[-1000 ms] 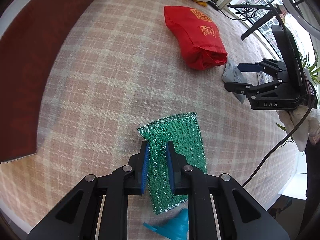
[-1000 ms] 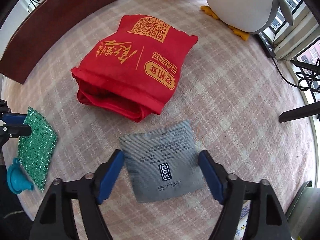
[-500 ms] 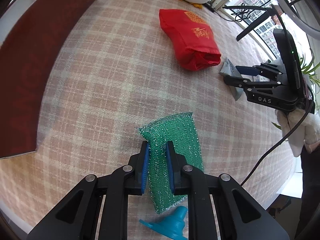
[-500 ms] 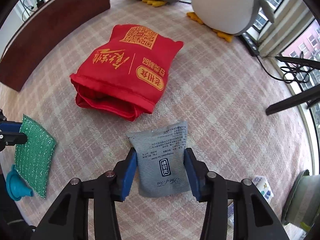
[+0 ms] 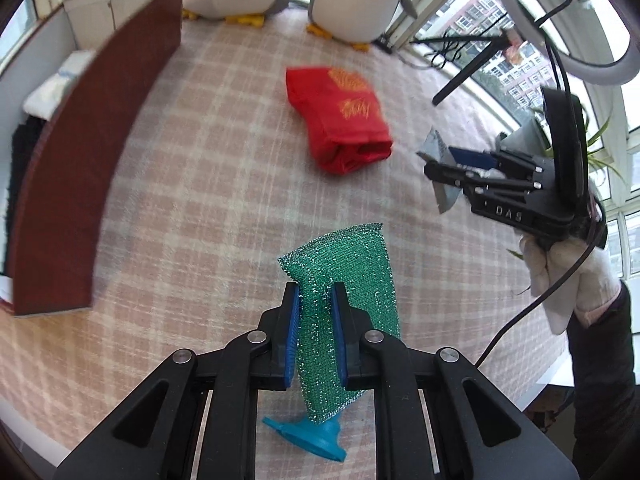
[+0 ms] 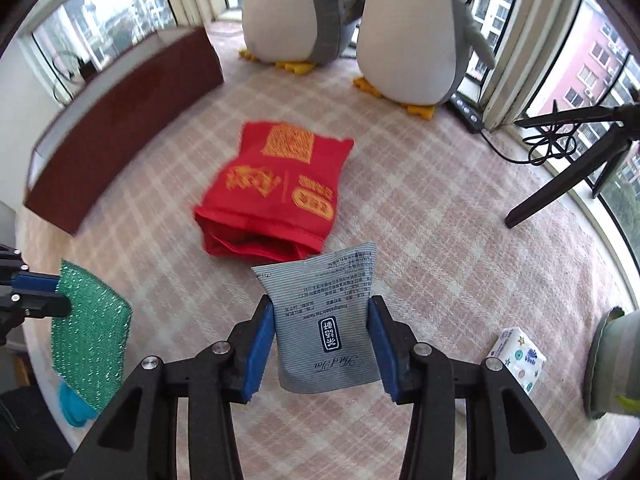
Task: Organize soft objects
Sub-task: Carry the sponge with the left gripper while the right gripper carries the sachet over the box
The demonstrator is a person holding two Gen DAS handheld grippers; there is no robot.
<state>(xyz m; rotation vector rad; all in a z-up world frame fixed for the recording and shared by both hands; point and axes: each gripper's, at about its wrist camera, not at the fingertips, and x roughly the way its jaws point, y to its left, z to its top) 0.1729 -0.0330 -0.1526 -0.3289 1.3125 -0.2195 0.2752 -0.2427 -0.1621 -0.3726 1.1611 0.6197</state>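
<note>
Both held things have come up off the plaid-covered bench (image 6: 420,200) since a second ago: the green scouring pad (image 5: 352,280), which lay flat then, now hangs folded from the left gripper (image 5: 314,308), and the grey striped pouch (image 6: 326,320), then flat on the cloth between wide-open fingers, now sits lifted in the right gripper (image 6: 322,324). The right fingers (image 6: 260,340) have just been closing, and their blue pads now press on the pouch's two side edges. The left fingers (image 5: 292,320) stand narrow, pinching a fold of the scouring pad, whose lower end dangles in front of a teal funnel (image 5: 308,436) lying on the cloth.

From the left wrist view the right gripper (image 5: 434,164) appears at the right edge, carried by a white-gloved hand (image 5: 560,268), with the pouch (image 5: 442,196) edge-on between its fingers.

Further back on the bench lies a red fabric bag (image 6: 280,184) with yellow print (its open mouth faces the grippers), well apart from the scouring pad and just beyond the pouch's top edge. Two plush penguins (image 6: 408,28) stand at the far end by the windows. A brown board (image 6: 120,120) runs along the left side. A small tissue pack (image 6: 518,356) lies at the right.
</note>
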